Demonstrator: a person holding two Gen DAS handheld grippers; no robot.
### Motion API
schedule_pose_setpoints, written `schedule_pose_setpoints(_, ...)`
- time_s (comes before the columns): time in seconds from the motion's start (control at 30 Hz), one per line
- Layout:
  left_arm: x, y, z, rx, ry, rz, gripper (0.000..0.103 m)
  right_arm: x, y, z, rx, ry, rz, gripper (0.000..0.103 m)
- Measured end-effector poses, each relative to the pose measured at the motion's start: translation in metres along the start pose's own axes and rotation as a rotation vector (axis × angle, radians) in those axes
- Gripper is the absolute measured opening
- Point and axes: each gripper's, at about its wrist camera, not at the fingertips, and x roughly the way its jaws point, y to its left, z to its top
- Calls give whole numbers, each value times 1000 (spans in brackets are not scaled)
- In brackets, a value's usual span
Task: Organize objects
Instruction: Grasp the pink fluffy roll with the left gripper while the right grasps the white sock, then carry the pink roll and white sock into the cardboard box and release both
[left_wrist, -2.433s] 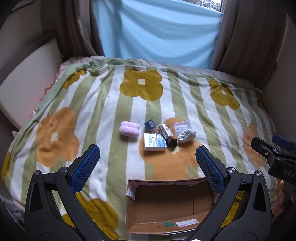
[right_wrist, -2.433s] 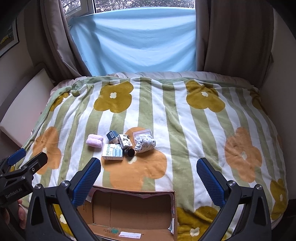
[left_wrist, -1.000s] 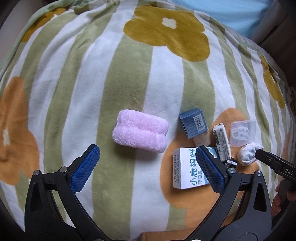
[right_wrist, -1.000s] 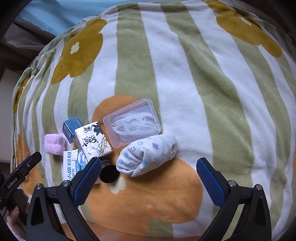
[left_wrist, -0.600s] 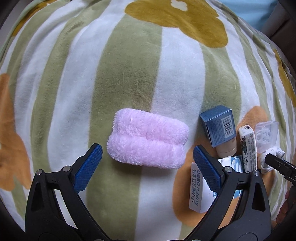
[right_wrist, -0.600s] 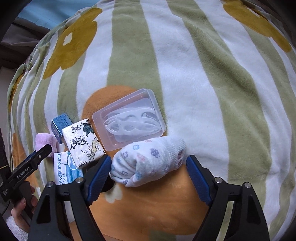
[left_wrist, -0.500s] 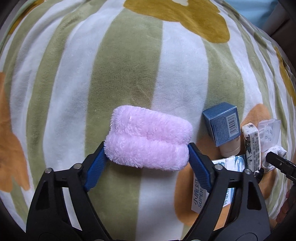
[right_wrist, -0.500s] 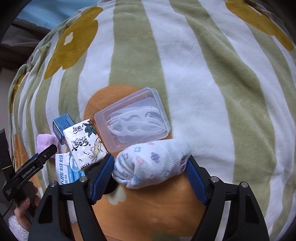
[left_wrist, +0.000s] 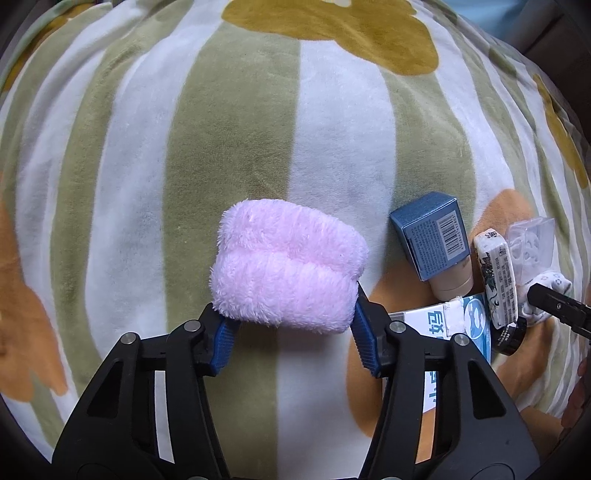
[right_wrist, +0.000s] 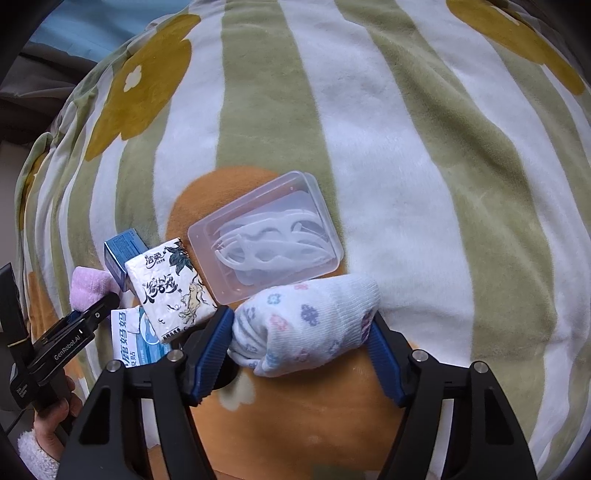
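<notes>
My left gripper (left_wrist: 291, 338) is shut on a fluffy pink rolled cloth (left_wrist: 286, 267), which bulges above its blue pads (left_wrist: 221, 341) over the striped flower blanket (left_wrist: 184, 129). My right gripper (right_wrist: 301, 341) is shut on a white rolled sock with small flower prints (right_wrist: 304, 325). The pink cloth also shows in the right wrist view (right_wrist: 88, 288), with the left gripper's finger (right_wrist: 74, 332) on it.
Beside the sock lie a clear plastic case of floss picks (right_wrist: 264, 236), a tissue pack with ink drawings (right_wrist: 171, 293), a blue carton (left_wrist: 432, 236), a white and blue box (left_wrist: 454, 332), a beige tube (left_wrist: 452, 286) and a small black jar (left_wrist: 511, 338).
Both grippers have closed further: the left now squeezes the pink cloth, the right now squeezes the sock. Both soft rolls look compressed and slightly raised.
</notes>
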Motion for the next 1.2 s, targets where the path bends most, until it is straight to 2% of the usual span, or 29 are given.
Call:
schedule_pose_setpoints(0.13,-10,-4,-2,6,-8,-10,38,-8,-2,-1,10,-7,2,64)
schedule_pose_setpoints(0.33,-28,-8,-6,10,-38,-20,37,-29,-3,1,5,-37,-4,63)
schedule_pose_setpoints(0.5,-62,-7,-14,27,-66,-24,37,-49,-1,-5,-3,-65,-11,63)
schedule_pose_setpoints(0.6,-87,-1,-15,36,-90,-35,37,-63,19,-15,-9,-86,-11,63)
schedule_pose_setpoints(0.67,-108,-4,-26,39,-105,-45,37,-62,36,-7,-18,-100,-12,63)
schedule_pose_setpoints(0.9,-167,-12,-64,38,-155,-92,37,-109,46,-37,-63,-146,-26,63)
schedule_pose_setpoints(1.2,-219,-19,-119,59,-183,-122,37,-157,59,-93,-130,-183,-43,63)
